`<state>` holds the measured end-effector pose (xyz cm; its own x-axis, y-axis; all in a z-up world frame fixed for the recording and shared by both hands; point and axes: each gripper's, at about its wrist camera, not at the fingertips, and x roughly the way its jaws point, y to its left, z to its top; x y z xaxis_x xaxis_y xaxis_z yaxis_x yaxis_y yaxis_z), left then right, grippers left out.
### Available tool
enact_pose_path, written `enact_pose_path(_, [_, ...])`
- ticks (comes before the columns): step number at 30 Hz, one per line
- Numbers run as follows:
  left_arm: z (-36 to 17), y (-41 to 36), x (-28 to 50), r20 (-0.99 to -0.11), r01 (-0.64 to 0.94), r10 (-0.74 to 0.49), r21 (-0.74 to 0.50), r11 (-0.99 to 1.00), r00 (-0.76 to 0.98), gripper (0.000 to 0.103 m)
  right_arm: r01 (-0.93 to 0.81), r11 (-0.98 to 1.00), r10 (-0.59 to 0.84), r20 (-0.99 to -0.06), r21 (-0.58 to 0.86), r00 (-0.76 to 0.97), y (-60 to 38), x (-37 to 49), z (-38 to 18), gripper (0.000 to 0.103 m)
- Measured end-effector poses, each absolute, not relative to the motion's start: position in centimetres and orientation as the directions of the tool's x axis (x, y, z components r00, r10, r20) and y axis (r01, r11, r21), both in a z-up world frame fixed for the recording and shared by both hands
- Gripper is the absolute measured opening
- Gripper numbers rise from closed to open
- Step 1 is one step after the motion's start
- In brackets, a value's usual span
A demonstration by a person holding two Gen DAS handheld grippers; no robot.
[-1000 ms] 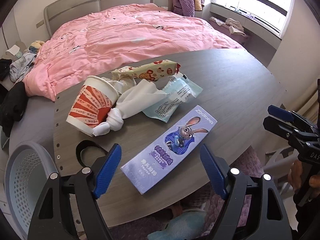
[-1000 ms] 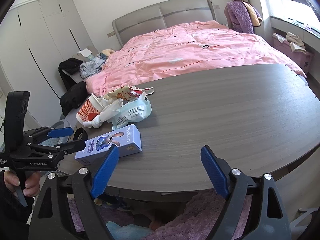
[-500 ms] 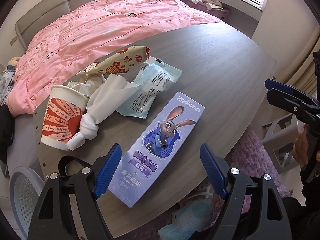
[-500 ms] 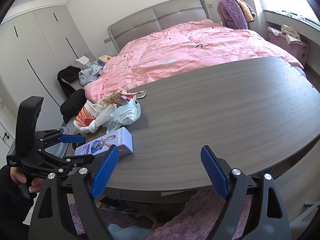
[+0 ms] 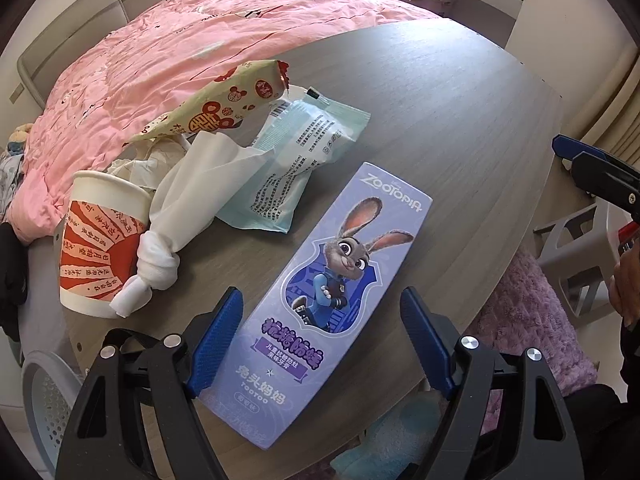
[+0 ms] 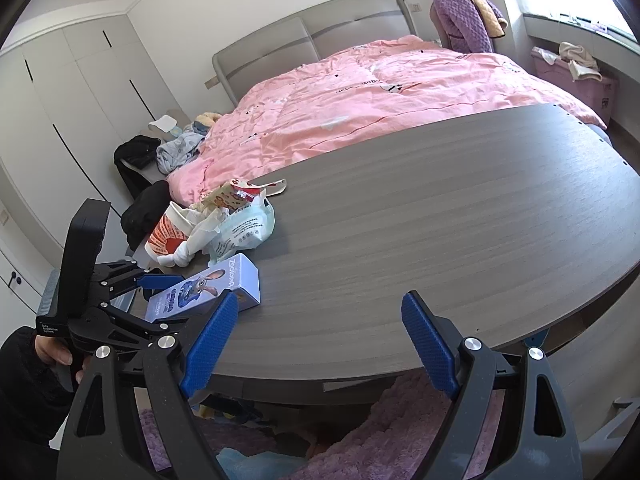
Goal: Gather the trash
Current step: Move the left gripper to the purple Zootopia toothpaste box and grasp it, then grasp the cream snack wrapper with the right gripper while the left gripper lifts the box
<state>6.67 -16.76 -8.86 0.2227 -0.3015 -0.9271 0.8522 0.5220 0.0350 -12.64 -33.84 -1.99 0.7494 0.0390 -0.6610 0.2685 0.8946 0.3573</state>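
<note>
A purple Zootopia toothpaste box (image 5: 332, 300) lies on the grey wooden table (image 5: 460, 120). My left gripper (image 5: 322, 344) is open, its blue pads on either side of the box's near end; the left pad is close to the box edge. Behind the box lie a red-and-white paper cup (image 5: 94, 248), a knotted white tissue (image 5: 180, 216), a pale blue wipes packet (image 5: 292, 160) and a yellow snack wrapper (image 5: 216, 108). My right gripper (image 6: 320, 344) is open and empty, held at the table's near edge. It sees the box (image 6: 208, 286) and the left gripper (image 6: 152, 300) at the left.
A grey perforated bin (image 5: 44, 404) stands below the table's left end. A pink bed (image 6: 380, 96) lies beyond the table. A purple rug (image 6: 420, 432) and a grey stool (image 5: 576, 248) are on the floor.
My left gripper has moved forward and down, so the toothpaste box now lies between its open pads. My right gripper has drifted slightly back from the table.
</note>
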Motion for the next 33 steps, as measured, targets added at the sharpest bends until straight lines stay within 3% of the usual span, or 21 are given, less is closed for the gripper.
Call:
enact_pose_path(5, [-9.2,-17.0,6.5,-0.922,0.853,-0.307,0.045,0.519,0.235,0.075,0.27,0.895,0.037,-0.662,0.356,0.749,-33.8,-12.6,-2.0,0.082])
enact_pose_path(7, [-9.3,-17.0,6.3,-0.92,0.853,-0.31,0.049,0.52,0.242,0.065,0.271,0.895,0.036,-0.662,0.355,0.749,-33.8,-12.7,-2.0,0.082])
enact_pose_path(15, [-8.8,-15.9,5.7,-0.905,0.812,-0.351,-0.01,0.583,0.241,0.045,0.27,0.897,0.033,-0.661,0.351,0.749,-33.8,-12.7,-2.0,0.082])
enact_pose_path(29, [-6.0,-11.3,3.4,-0.831,0.668,-0.44,-0.117,0.735,0.339,0.042,0.18,0.932,0.076,-0.658,0.313,0.749,-31.9,-10.2,-1.5,0.082])
enact_pose_path(33, [-4.7,-9.4,3.3,-0.807,0.582,-0.408,-0.1,0.807,0.427,0.042,0.118,0.951,0.109,-0.666,0.286,0.738,-31.2,-7.2,-1.5,0.082])
